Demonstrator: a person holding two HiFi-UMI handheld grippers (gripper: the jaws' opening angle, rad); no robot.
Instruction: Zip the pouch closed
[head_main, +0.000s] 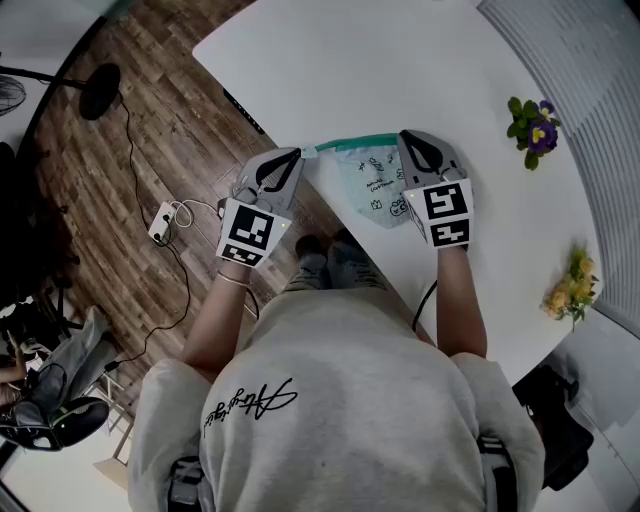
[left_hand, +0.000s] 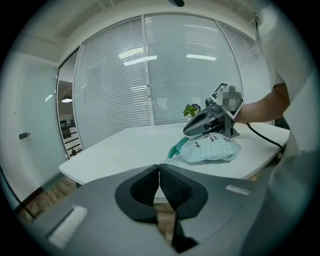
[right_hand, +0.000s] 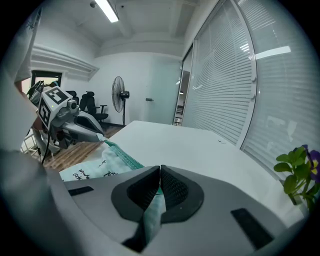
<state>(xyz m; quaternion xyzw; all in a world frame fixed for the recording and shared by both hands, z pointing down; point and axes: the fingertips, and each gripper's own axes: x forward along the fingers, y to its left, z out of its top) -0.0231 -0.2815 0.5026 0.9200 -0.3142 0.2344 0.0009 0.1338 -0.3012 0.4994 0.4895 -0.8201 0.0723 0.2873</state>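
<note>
Pouch (head_main: 375, 190) rests on table (head_main: 400, 60), purple-flowered plant (head_main: 530, 130) well apart.

Pouch (head_main: 372, 188) rt end under right claw (head_main: 407, 138); zip pull (head_main: 309, 152) by left claw (head_main: 297, 153) indistinct

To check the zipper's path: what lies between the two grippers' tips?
The green zipper edge of the pouch spans that stretch, from the left gripper to the right gripper, which pinches the pouch; the head view shows it.

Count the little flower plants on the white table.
2. A purple-flowered plant stands at the table's far right side; a yellow-flowered plant stands at its right edge, nearer the person. No others show.
</note>
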